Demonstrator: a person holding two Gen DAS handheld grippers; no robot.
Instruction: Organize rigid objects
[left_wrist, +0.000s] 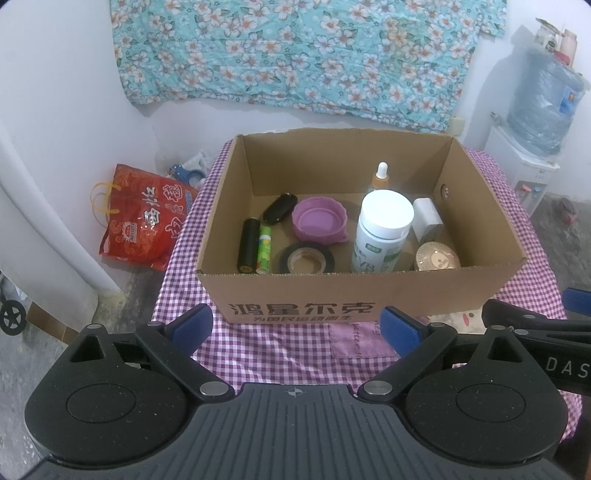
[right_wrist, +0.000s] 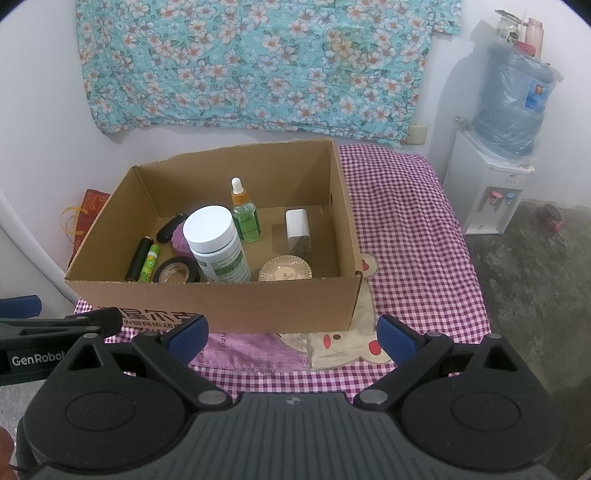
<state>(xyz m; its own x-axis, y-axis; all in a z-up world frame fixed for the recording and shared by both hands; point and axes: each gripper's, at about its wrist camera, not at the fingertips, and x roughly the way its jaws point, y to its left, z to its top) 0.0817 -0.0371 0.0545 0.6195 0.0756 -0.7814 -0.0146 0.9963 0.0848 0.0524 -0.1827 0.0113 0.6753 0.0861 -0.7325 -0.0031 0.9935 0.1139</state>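
The left hand-held gripper (left_wrist: 297, 326) hung with its blue pads spread wide and nothing between them, just short of the near wall of the cardboard box (left_wrist: 369, 291). The right hand-held gripper (right_wrist: 291, 334) was just as wide open and just as empty — its pads framed the box's near right corner. The two sat side by side, close together.

The box stood open-topped on the bench, which was covered in a purple checked cloth (right_wrist: 406, 229). Taking the box floor as a clock face seen from the left wrist, a black cylinder (left_wrist: 248, 245) and a green tube (left_wrist: 263, 249) lay side by side at 8 o'clock, a roll of black tape (left_wrist: 308, 257) lay flat at 6, and a purple bowl (left_wrist: 319, 223) sat near the centre with a black oval case (left_wrist: 280, 208) just beyond it at 10. A white-capped bottle (left_wrist: 384, 230) stood upright at 5, a dropper bottle (right_wrist: 244, 214) upright behind it at 1, a white rectangular block (left_wrist: 426, 218) at 3, and a round gold-patterned lid (left_wrist: 437, 258) at 4 — against the near wall.

Beyond, a floral cloth (right_wrist: 258, 62) hung on the wall at 12, a water dispenser (right_wrist: 495, 192) stood at 2, and a red bag (left_wrist: 142, 218) lay on the floor at 9.
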